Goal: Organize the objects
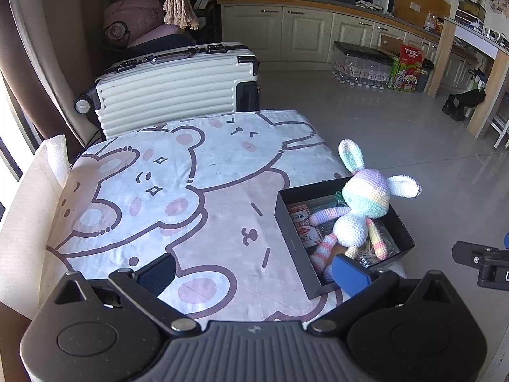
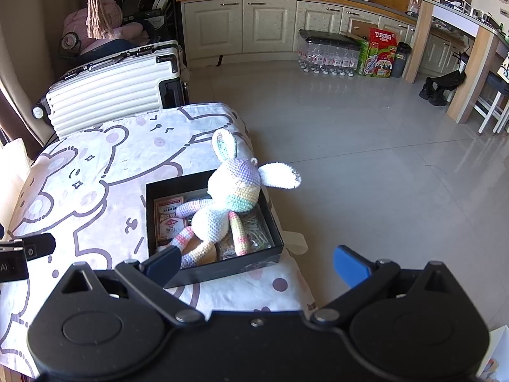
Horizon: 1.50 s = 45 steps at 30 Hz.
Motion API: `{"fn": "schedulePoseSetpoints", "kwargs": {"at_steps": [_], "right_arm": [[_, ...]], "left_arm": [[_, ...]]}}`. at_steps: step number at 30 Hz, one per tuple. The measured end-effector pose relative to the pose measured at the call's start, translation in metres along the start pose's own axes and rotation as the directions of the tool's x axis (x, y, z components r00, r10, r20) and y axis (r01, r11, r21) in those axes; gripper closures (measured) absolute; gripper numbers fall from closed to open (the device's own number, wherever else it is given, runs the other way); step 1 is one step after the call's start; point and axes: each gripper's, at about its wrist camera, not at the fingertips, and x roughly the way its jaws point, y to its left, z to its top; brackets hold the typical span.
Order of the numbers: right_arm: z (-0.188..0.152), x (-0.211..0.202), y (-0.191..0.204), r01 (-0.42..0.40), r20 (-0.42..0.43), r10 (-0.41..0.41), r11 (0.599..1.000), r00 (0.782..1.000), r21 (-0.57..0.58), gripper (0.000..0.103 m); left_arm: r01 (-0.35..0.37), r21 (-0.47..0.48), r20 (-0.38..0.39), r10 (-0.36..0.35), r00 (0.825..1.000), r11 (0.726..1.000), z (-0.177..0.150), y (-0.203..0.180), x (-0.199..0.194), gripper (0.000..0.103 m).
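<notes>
A pastel crocheted bunny (image 1: 359,210) sits upright in a black open box (image 1: 288,226) at the right edge of a small table with a bear-print cloth (image 1: 159,197). The box also holds card packs (image 1: 300,222) and small bagged items. My left gripper (image 1: 254,270) is open and empty above the cloth, its right finger near the box's front corner. In the right wrist view the bunny (image 2: 222,203) and box (image 2: 216,270) lie ahead; my right gripper (image 2: 256,262) is open and empty, just in front of the box.
A white suitcase (image 1: 171,89) stands behind the table. Kitchen cabinets (image 2: 254,25), packs of water bottles (image 2: 327,54) and a Tuborg carton (image 2: 380,54) line the far wall. Grey tiled floor (image 2: 366,159) lies to the right. A wooden counter (image 2: 461,63) is at far right.
</notes>
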Motion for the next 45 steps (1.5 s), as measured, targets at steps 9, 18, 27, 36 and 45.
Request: {"fn": "schedulePoseSetpoints", "kwargs": {"at_steps": [9, 18, 27, 36, 45], "right_arm": [[0.0000, -0.0001, -0.0004, -0.001, -0.001, 0.001, 1.000, 1.000, -0.001, 0.000], [-0.0003, 0.0005, -0.0014, -0.002, -0.002, 0.002, 1.000, 1.000, -0.001, 0.000], [-0.0008, 0.0010, -0.0022, -0.002, -0.003, 0.002, 1.000, 1.000, -0.002, 0.000], [-0.0024, 0.0019, -0.0039, -0.002, -0.002, 0.002, 1.000, 1.000, -0.002, 0.000], [-0.0021, 0.0018, -0.0042, -0.003, -0.003, 0.003, 1.000, 1.000, -0.003, 0.000]], "left_arm": [[0.000, 0.004, -0.003, 0.000, 1.000, 1.000, -0.0007, -0.0040, 0.0015, 0.000], [0.000, 0.006, -0.005, 0.000, 1.000, 1.000, -0.0008, -0.0065, 0.0024, 0.000], [-0.001, 0.008, -0.006, 0.001, 1.000, 1.000, -0.0010, -0.0082, 0.0033, 0.000], [-0.001, 0.008, -0.007, 0.001, 1.000, 1.000, -0.0009, -0.0083, 0.0035, 0.000], [-0.001, 0.008, -0.008, 0.001, 1.000, 1.000, -0.0010, -0.0091, 0.0040, 0.000]]}}
